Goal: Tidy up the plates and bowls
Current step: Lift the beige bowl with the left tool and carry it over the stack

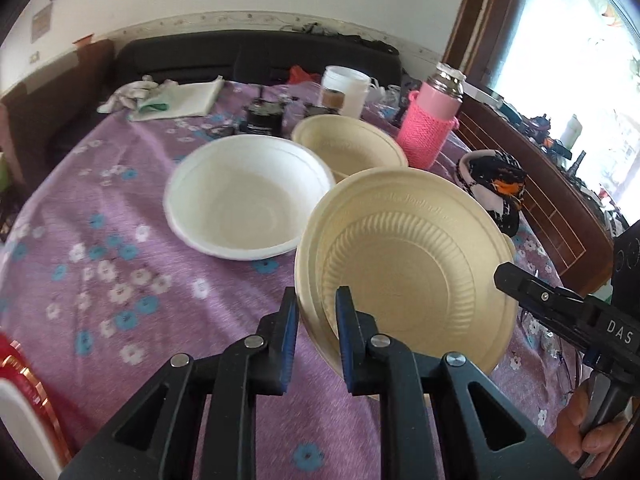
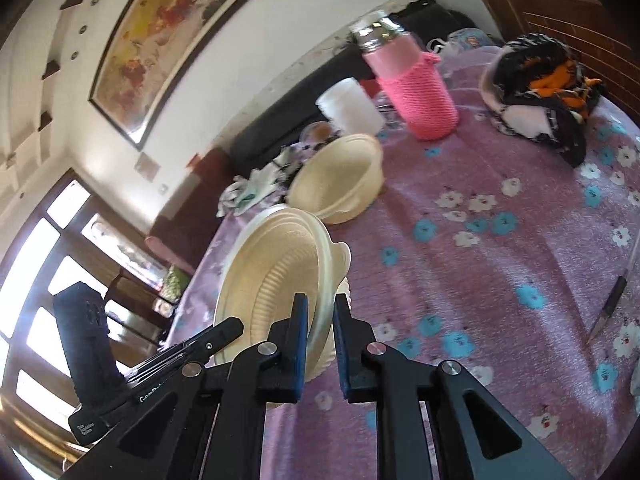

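A cream ribbed bowl [image 1: 408,264] [image 2: 276,280] hangs tilted above the purple floral tablecloth [image 1: 120,248], gripped at opposite rims. My left gripper [image 1: 317,296] is shut on its near-left rim. My right gripper [image 2: 320,300] is shut on the other rim, beside a small ear handle. Each gripper shows in the other's view: the right gripper [image 1: 505,277] at the bowl's right edge, the left gripper [image 2: 234,326] at its lower left. A white bowl [image 1: 248,200] and a second cream bowl [image 1: 348,148] [image 2: 340,176] rest on the cloth beyond.
A pink flask [image 1: 430,120] [image 2: 412,92] in a knitted sleeve and a white tub [image 1: 346,88] stand at the back. A black-and-orange bundle [image 1: 496,184] lies at right, a knife [image 2: 608,308] near the right edge, a white cloth [image 1: 172,96] at back left.
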`<state>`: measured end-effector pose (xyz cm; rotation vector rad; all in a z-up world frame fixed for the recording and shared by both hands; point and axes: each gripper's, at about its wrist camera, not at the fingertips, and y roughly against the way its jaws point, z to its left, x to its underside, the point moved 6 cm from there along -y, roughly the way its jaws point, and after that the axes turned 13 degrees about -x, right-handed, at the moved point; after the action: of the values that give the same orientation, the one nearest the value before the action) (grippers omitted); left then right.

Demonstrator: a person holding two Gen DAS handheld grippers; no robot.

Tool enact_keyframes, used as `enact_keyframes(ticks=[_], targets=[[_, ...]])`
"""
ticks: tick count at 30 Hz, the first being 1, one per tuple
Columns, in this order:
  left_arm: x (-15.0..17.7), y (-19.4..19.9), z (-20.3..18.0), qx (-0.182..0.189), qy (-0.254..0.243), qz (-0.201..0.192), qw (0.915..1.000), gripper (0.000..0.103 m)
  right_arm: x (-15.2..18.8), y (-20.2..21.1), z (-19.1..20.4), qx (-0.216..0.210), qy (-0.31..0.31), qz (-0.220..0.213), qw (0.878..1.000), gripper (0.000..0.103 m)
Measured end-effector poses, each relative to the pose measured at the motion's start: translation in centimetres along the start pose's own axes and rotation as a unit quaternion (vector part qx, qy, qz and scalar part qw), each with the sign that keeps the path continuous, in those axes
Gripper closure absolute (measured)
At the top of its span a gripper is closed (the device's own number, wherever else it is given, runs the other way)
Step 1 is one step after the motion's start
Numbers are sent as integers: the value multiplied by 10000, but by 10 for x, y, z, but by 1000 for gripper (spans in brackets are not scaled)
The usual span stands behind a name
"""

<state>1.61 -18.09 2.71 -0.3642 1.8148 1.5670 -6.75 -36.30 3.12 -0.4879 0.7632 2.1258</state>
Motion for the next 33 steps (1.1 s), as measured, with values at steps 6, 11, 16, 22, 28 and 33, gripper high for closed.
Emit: enact_keyframes(ticks=[6, 11, 16, 22, 28, 33], targets=[[18, 24, 24, -471, 35, -135, 9988, 80, 15, -9, 29, -390, 265, 242, 9986, 89], [37, 29, 46, -814, 164, 39, 9965, 80, 33, -21, 47, -486, 499, 481, 9964, 89], [52, 35, 61, -1190, 318, 179, 9922, 80, 53, -34, 59, -566, 615, 773, 9935, 89], [60, 44, 72, -1583, 372, 264, 9863, 80, 68, -43, 66, -641, 768, 1011, 9898, 89], [71, 35, 75, -1605, 409, 455, 9851, 80, 81, -50, 62, -647, 797, 1212, 9873, 89], [74, 29, 78, -1444, 471, 372, 9877, 80, 84, -60, 50, -615, 648, 1358, 9867, 89]])
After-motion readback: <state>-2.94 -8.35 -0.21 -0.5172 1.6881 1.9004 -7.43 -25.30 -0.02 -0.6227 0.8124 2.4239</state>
